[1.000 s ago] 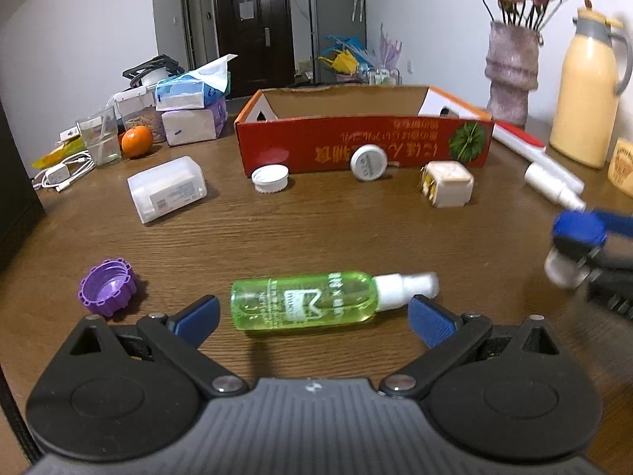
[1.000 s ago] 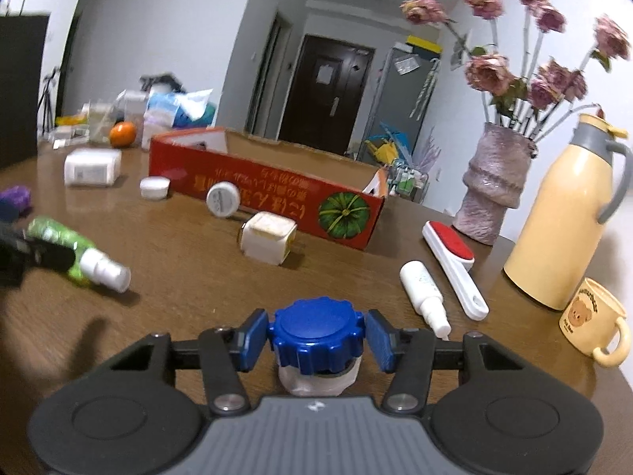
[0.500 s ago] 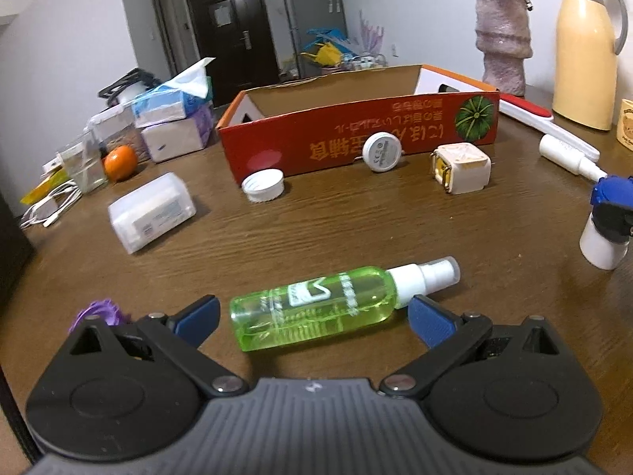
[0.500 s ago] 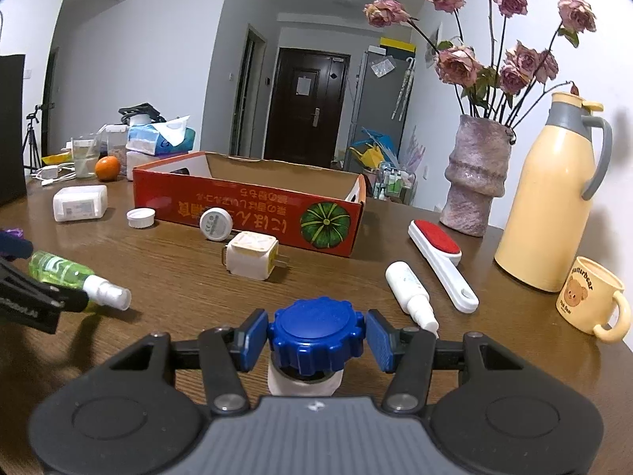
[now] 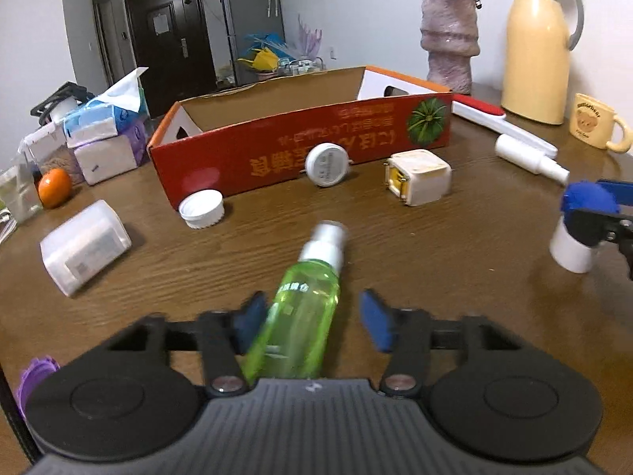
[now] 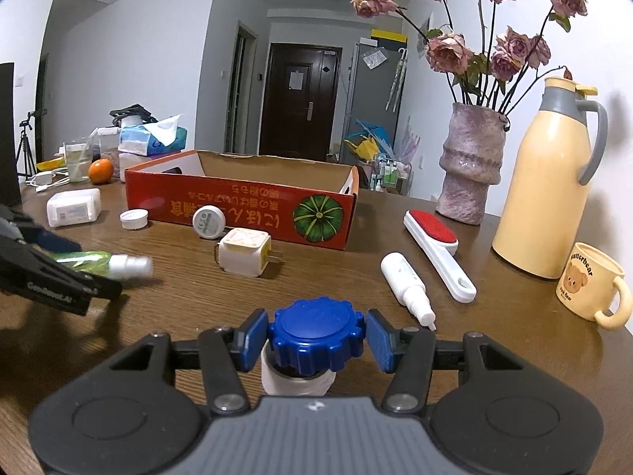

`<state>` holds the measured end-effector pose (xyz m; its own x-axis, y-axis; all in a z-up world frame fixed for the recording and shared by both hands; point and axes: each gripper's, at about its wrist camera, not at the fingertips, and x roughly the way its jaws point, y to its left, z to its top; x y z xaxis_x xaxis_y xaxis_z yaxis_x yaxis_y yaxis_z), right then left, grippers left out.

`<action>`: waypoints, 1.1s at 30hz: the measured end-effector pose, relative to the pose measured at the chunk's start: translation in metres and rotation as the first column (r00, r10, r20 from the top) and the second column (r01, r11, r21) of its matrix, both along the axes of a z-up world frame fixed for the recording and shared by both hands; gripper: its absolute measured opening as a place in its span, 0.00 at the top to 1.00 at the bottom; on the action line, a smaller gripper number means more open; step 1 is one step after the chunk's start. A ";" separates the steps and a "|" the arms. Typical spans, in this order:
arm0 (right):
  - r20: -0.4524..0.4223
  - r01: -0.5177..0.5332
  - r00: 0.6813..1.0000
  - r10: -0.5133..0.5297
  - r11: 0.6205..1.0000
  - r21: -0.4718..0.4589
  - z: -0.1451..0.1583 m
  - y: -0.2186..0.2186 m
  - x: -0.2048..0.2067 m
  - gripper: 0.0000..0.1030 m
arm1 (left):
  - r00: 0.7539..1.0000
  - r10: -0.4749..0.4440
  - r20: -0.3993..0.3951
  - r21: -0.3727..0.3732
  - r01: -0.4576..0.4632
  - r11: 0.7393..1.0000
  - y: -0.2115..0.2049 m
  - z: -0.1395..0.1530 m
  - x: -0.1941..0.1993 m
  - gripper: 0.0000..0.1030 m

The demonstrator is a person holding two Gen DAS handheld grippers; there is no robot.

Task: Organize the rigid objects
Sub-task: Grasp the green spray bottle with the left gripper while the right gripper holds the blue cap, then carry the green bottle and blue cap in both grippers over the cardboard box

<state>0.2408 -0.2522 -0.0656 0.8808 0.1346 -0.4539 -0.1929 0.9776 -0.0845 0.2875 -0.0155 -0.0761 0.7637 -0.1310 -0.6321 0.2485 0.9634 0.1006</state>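
So far your red box (image 5: 300,150) looks empty, with most items loose on the table (image 5: 455,261): your left gripper (image 5: 308,318) is closing around the green spray bottle (image 5: 304,316), and your right gripper (image 6: 314,338) clamps the blue-capped bottle (image 6: 314,334).

My left wrist camera looks low along its fingers across the wooden table (image 5: 455,261) toward the red cardboard box (image 5: 300,154). My right wrist camera faces that box (image 6: 241,206) from further right, seemingly slightly farther back; both share it.
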 end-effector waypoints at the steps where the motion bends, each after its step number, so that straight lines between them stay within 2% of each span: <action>1: -0.002 0.001 1.000 -0.001 1.000 0.001 0.000 0.000 0.000 0.48 | 1.000 -0.003 -0.002 -0.009 0.003 1.000 -0.001 0.000 -0.003 0.63; 2: -0.003 0.002 1.000 -0.002 1.000 0.003 0.000 0.000 0.000 0.48 | 1.000 -0.005 -0.006 -0.017 0.005 1.000 -0.002 0.000 -0.006 0.69; 8: 0.002 0.009 1.000 -0.009 1.000 0.010 0.000 -0.002 0.000 0.48 | 1.000 0.002 -0.020 -0.070 -0.004 0.998 -0.005 0.001 -0.017 0.69; 14: 0.008 0.015 1.000 -0.015 1.000 0.015 0.001 -0.003 -0.001 0.48 | 0.999 0.032 -0.022 -0.088 -0.034 0.996 -0.005 0.002 -0.020 0.69; 33: 0.027 0.003 1.000 -0.004 0.999 0.054 0.010 -0.002 -0.002 0.48 | 0.996 0.067 0.067 -0.133 -0.058 0.989 -0.005 0.029 -0.036 0.69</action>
<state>0.2383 -0.2540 -0.0554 0.8933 0.1547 -0.4220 -0.1876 0.9815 -0.0372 0.2514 -0.0207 -0.0470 0.8152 -0.1599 -0.5566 0.1843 0.9828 -0.0124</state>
